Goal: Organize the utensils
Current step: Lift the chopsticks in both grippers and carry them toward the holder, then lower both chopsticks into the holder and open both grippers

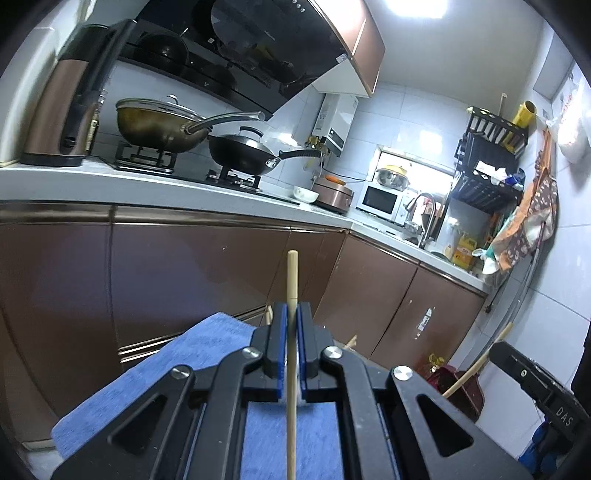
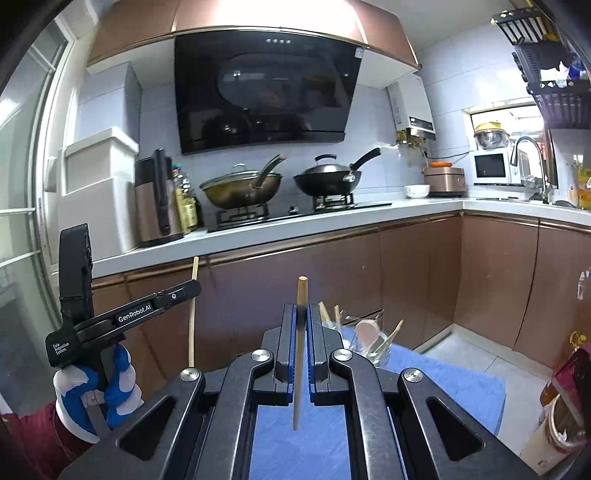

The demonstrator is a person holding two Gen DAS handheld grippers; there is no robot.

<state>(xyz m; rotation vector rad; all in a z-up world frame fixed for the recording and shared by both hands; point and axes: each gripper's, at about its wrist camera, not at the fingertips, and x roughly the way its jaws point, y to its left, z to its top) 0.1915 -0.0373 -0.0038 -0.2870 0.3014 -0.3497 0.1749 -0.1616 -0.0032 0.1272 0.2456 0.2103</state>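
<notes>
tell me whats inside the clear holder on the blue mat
The clear holder on the blue mat holds several wooden utensils standing up, one with a rounded spoon-like head. Their lower ends and the holder's left side are hidden behind the right gripper.

White-tiled kitchen walls [image 2: 443,74], brown cabinets [image 2: 406,277] under a white L-shaped counter [image 2: 332,221], bright ceiling light [image 1: 413,7].

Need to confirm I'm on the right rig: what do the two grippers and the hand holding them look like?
Both grippers are black linkage frames with silver pivot bolts and blue pads on the fingers. Seen from the right gripper, the left gripper has white lettering, "GenRobot.AI" and "Data Acquisition System". The hand holding it wears a blue-and-white glove.
</notes>
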